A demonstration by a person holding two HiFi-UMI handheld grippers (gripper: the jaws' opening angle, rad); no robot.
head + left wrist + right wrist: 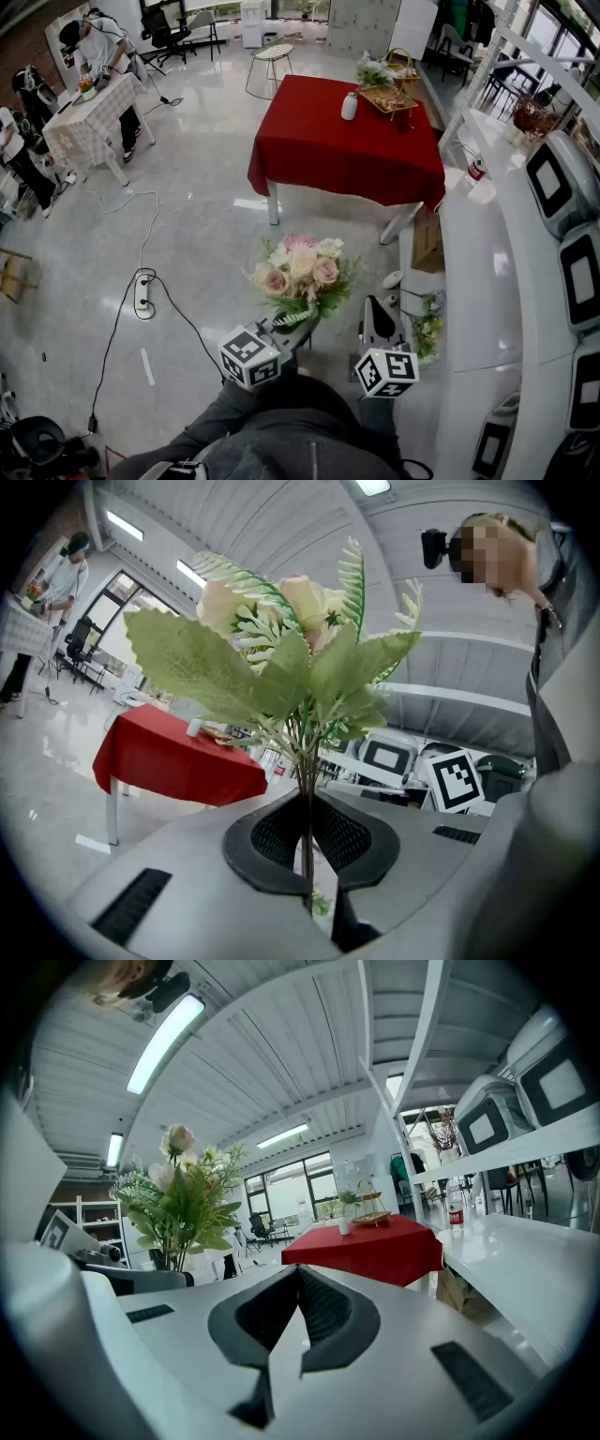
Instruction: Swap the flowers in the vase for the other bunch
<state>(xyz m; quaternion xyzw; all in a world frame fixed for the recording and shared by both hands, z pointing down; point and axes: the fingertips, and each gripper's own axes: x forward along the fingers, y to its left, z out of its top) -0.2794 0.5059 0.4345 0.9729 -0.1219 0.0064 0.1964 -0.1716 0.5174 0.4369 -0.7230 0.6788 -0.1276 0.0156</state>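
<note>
**Bunch in the left jaws, vase far off at one o'clock**

The bunch of pink and cream roses with green leaves [302, 272] is held by our left gripper [292, 326]. Its jaws are closed on the thin stems, which run upright through them with the blooms above.

In the head view the small white vase [349, 106] stands well apart, at about one o'clock from the bunch. It sits on the red-clothed tabletop [319, 150], with a wire basket of greenery [389, 80] near it.

Our right gripper [378, 314], at three o'clock of the bunch, has its jaws pressed together on nothing.

Glossy grey floor [206, 216] stretches between us and the tabletop. A white counter [469, 272] runs along at three o'clock. We judge the left hand the one to reach the vase.
</note>
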